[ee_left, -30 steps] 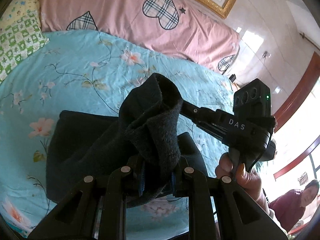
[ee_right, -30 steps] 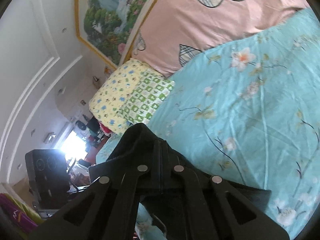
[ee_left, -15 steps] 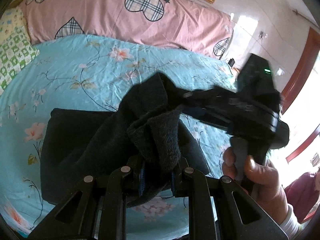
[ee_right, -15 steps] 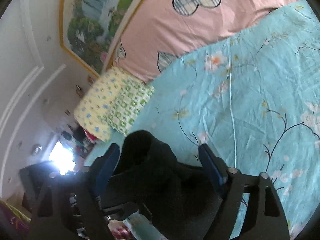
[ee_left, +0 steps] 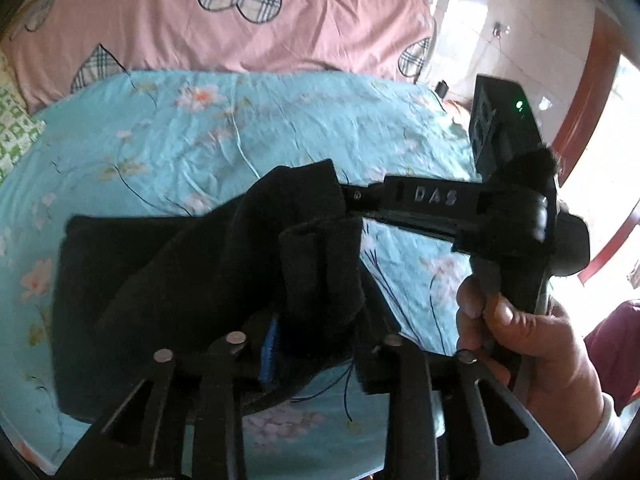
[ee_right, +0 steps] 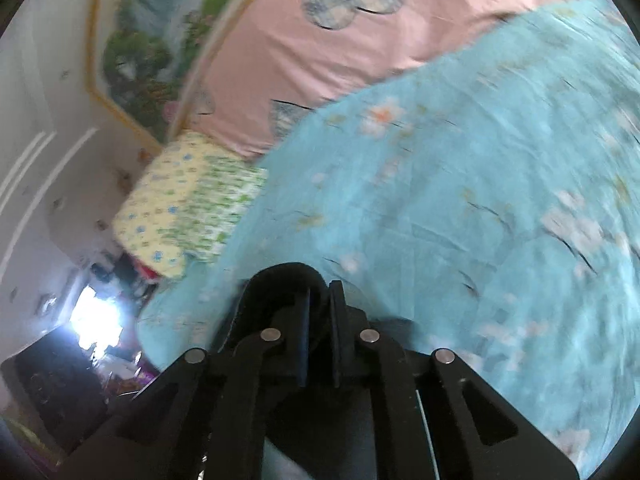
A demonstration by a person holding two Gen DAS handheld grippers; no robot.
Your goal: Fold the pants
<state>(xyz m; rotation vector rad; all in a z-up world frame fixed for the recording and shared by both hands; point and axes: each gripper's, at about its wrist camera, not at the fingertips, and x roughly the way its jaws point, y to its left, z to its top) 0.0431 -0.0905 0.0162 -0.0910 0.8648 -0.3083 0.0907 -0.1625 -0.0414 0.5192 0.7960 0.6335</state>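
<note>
Black pants lie on the bed w/ a blue floral sheet; most of the cloth rests flat to the left, one end lifted off the sheet into a bunched ridge. Left tool is clamped narrow on a thick wad of that raised end, fabric spilling over the jaws. Right tool comes in from the right side, tips buried in the same lifted edge just above; in its own view the jaws sit nearly together w/ a dark fold pinched between them, so it looks to hold the pants too — though that view is blurred. The person's right hand grips the handle.

Risks, as I judge them: both grips are close together on a bunched edge, so carrying it over may drag the layers unevenly & leave a crooked, lumpy fold. Thick fleece-like cloth could also slip from the shallower right pinch — the edge would then flop back.

Pink pillow sits behind, well apart.
</note>
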